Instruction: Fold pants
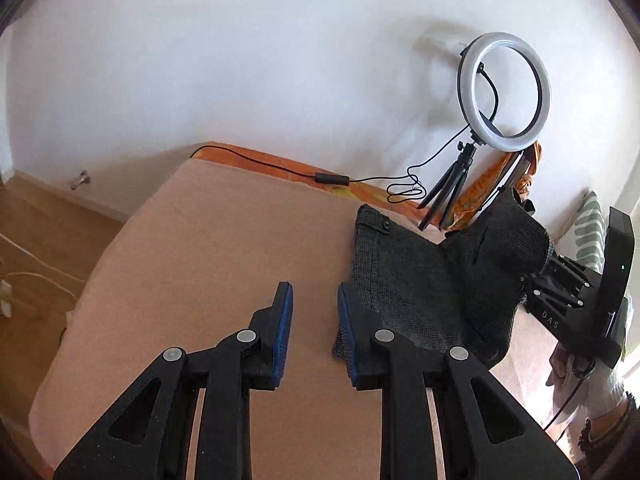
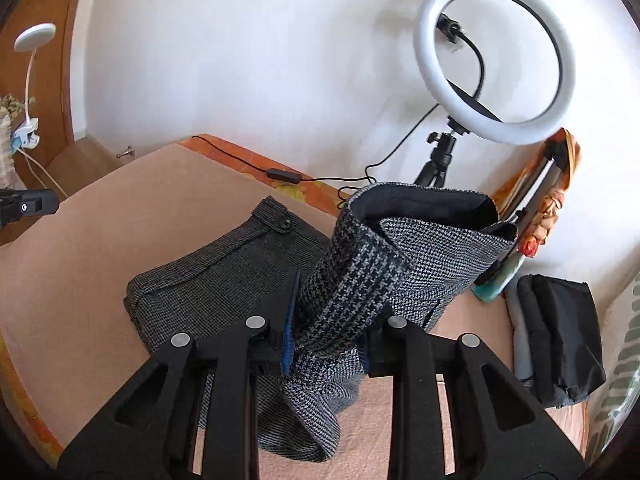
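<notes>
Dark grey houndstooth pants lie on the beige bed cover, waistband with a button at the far side. My left gripper is open and empty, just left of the pants' near edge. My right gripper is shut on a bunched leg end of the pants and holds it raised above the rest of the pants. The right gripper also shows at the right of the left wrist view, with cloth lifted up to it.
A ring light on a tripod stands at the bed's far edge, its cable running along the orange sheet. Folded dark clothes lie at the right. A white wall is behind. Wooden floor lies to the left.
</notes>
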